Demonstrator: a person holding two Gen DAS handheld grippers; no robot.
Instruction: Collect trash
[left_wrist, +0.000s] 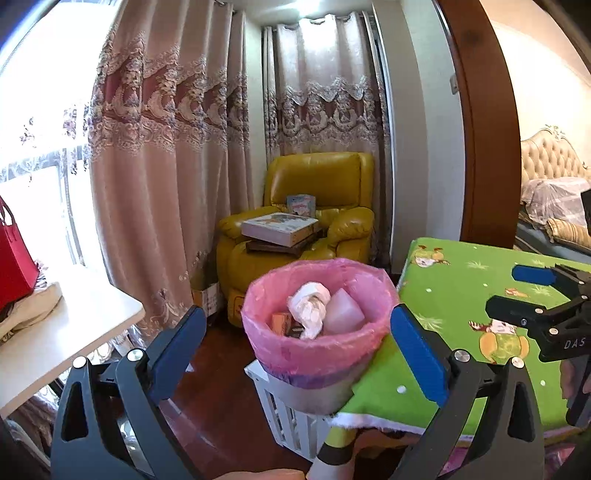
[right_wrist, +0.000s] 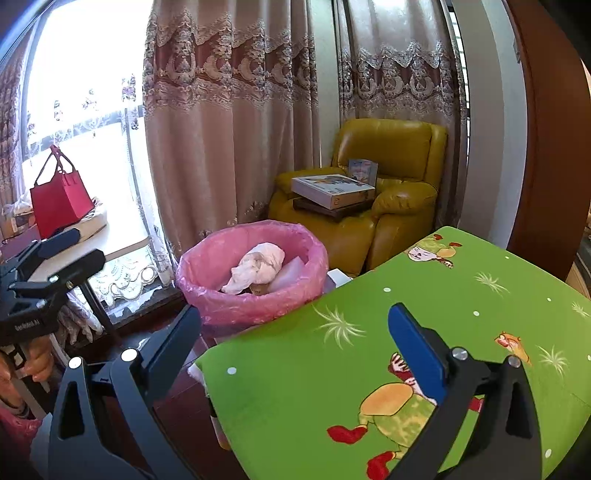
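Observation:
A trash bin with a pink liner (left_wrist: 317, 347) stands beside the green table (left_wrist: 461, 295). Inside lie a crumpled white tissue (left_wrist: 308, 304), a pale plastic piece (left_wrist: 341, 312) and a small orange box (left_wrist: 280, 323). My left gripper (left_wrist: 295, 332) is open and empty, its jaws spread either side of the bin, just before its rim. My right gripper (right_wrist: 295, 339) is open and empty over the table's near left corner (right_wrist: 295, 387), with the bin (right_wrist: 255, 295) and tissue (right_wrist: 258, 267) ahead to the left. The right gripper also shows in the left wrist view (left_wrist: 524, 291), open above the table.
A yellow leather armchair (left_wrist: 306, 236) with boxes on it stands behind the bin before the curtains (left_wrist: 166, 166). A white side table (left_wrist: 55, 339) with a red bag (left_wrist: 13, 258) is at the left. A white crate (left_wrist: 291, 413) sits under the bin. A wooden door frame (left_wrist: 484, 129) is at right.

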